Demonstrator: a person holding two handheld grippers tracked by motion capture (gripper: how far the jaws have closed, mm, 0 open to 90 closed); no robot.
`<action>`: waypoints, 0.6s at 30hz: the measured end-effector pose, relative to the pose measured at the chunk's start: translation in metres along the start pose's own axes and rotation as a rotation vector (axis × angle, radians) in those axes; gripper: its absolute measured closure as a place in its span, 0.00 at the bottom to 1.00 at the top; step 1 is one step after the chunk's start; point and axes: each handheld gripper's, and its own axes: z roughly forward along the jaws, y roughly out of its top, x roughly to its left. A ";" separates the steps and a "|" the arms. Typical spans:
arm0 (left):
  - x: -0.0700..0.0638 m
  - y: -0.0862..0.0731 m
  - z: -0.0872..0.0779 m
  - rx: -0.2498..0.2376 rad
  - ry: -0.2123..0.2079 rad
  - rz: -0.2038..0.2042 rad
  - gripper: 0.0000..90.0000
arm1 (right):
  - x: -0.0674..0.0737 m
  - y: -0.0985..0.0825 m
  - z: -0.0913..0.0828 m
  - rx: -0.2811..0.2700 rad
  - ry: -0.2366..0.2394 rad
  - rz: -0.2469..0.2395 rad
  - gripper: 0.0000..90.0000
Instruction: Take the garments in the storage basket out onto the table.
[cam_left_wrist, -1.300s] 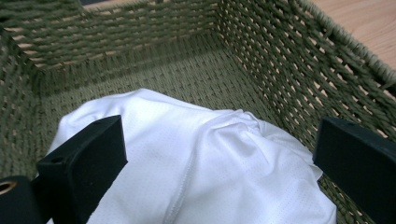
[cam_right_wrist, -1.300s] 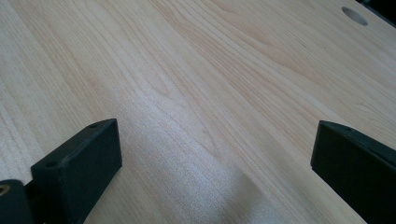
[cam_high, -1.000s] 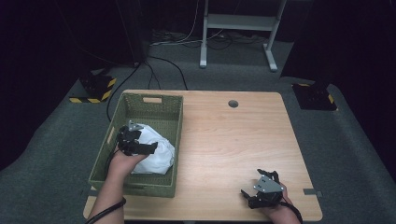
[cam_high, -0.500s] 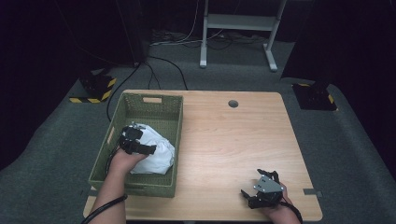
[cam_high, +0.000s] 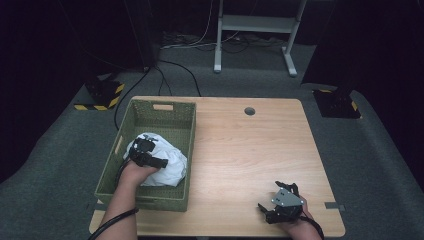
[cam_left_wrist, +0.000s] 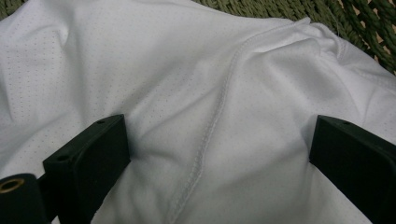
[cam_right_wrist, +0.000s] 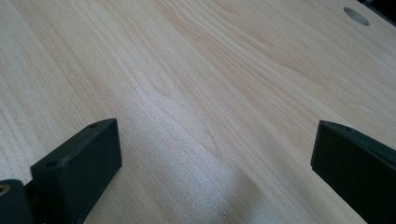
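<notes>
A crumpled white garment (cam_high: 165, 162) lies in the green woven basket (cam_high: 160, 107) at the table's left. My left gripper (cam_high: 145, 152) sits on top of the cloth. In the left gripper view its jaws stand wide apart, pressed into the white garment (cam_left_wrist: 196, 84), and a stitched seam (cam_left_wrist: 215, 121) runs between them. My right gripper (cam_high: 281, 202) rests open near the front right corner of the wooden table (cam_high: 250, 145). Between its jaws there is just bare wood (cam_right_wrist: 201, 116).
A round cable hole (cam_high: 249, 111) marks the table's far side, also visible as the hole (cam_right_wrist: 357, 15) in the right gripper view. Basket weave (cam_left_wrist: 355, 23) shows beyond the cloth. Grey carpet (cam_high: 380, 165) surrounds the table. A white stand frame (cam_high: 252, 30) and cables (cam_high: 172, 65) lie behind.
My left gripper has shifted slightly on the garment and pressed down into it. The right gripper has stayed in place.
</notes>
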 end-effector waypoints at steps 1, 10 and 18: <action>-0.001 0.000 0.001 0.009 0.002 0.007 0.05 | 0.000 0.000 0.000 0.001 0.000 0.002 0.01; -0.008 -0.002 0.011 0.065 0.053 0.082 0.05 | 0.001 0.000 0.000 0.002 -0.001 0.003 0.01; -0.012 -0.003 0.014 0.084 0.092 0.117 0.08 | 0.001 0.000 0.000 0.000 -0.001 0.001 0.01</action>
